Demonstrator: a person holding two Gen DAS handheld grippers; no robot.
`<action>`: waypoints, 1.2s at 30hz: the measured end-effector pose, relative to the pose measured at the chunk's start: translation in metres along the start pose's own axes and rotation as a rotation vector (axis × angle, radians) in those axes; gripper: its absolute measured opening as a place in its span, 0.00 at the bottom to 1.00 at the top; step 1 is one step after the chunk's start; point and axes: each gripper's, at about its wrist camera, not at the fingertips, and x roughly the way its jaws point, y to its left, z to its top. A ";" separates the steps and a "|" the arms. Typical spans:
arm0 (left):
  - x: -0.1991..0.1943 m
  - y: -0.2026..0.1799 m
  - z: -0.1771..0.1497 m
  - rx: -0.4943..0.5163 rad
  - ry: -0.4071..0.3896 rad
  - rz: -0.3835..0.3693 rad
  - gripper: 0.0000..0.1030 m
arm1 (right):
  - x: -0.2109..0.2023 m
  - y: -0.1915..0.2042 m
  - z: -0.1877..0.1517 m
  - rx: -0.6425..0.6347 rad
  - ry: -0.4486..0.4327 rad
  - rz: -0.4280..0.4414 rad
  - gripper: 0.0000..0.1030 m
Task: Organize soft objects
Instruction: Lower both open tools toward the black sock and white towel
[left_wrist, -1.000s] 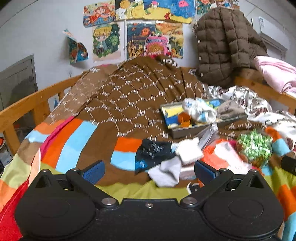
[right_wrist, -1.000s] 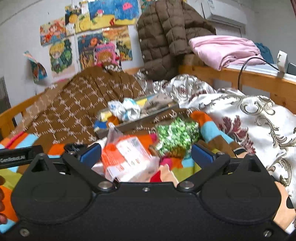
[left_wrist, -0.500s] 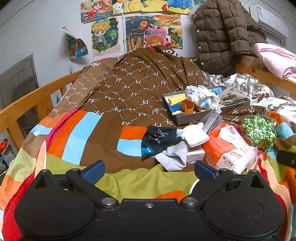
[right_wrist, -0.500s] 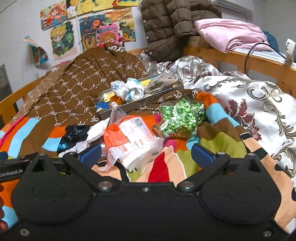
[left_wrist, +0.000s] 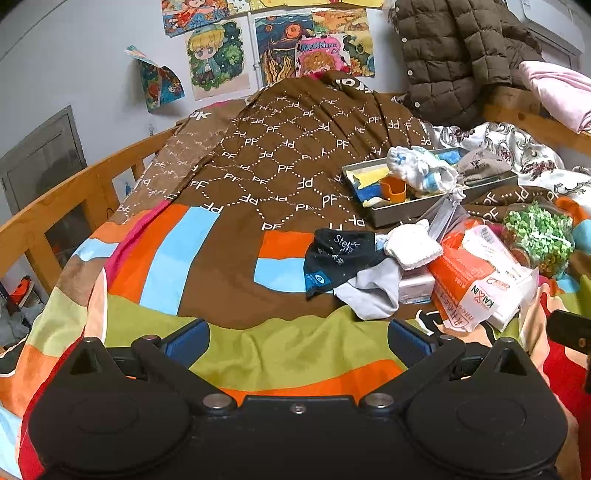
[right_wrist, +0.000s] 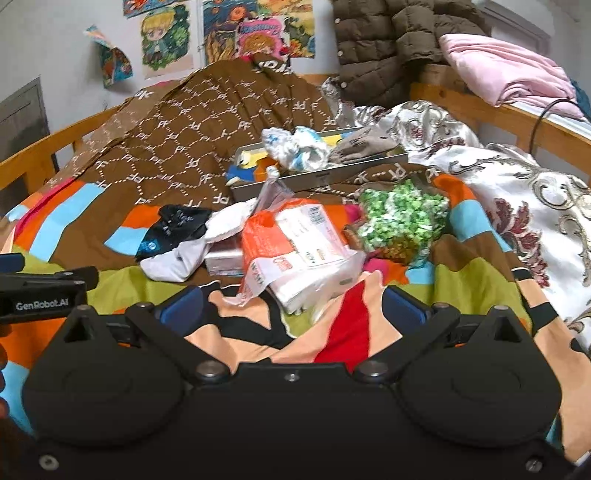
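Observation:
A small pile of socks lies on the striped quilt: a black sock (left_wrist: 334, 256) (right_wrist: 173, 225), a grey one (left_wrist: 373, 290) (right_wrist: 173, 260) and a white one (left_wrist: 412, 245) (right_wrist: 227, 223). Behind them a grey tray (left_wrist: 402, 214) (right_wrist: 314, 179) holds a white-and-blue bundle (left_wrist: 421, 171) (right_wrist: 295, 146) and other cloth pieces. My left gripper (left_wrist: 297, 341) is open over the green stripe, short of the socks. My right gripper (right_wrist: 293, 308) is open, just in front of an orange tissue pack (right_wrist: 295, 247) (left_wrist: 476, 282).
A bag of green bits (right_wrist: 400, 218) (left_wrist: 537, 238) sits right of the tissue pack. A small white box (right_wrist: 223, 262) lies under the socks. A brown jacket (left_wrist: 450, 55) and pink blanket (right_wrist: 506, 70) hang at the back. Wooden rails (left_wrist: 74, 195) edge the bed.
Both grippers have pulled back and risen from the pile, so the socks and tissue pack now sit farther ahead. Both stay open and nothing was taken hold of.

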 end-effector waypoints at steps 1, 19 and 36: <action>0.001 0.000 -0.001 0.005 0.002 0.003 0.99 | 0.002 0.001 0.001 -0.004 0.005 0.007 1.00; 0.020 0.012 -0.007 -0.005 0.058 0.063 0.99 | 0.041 0.022 0.013 -0.051 0.010 0.042 0.99; 0.037 0.024 0.019 0.152 -0.058 0.050 0.99 | 0.088 0.032 0.033 -0.215 -0.112 0.042 0.99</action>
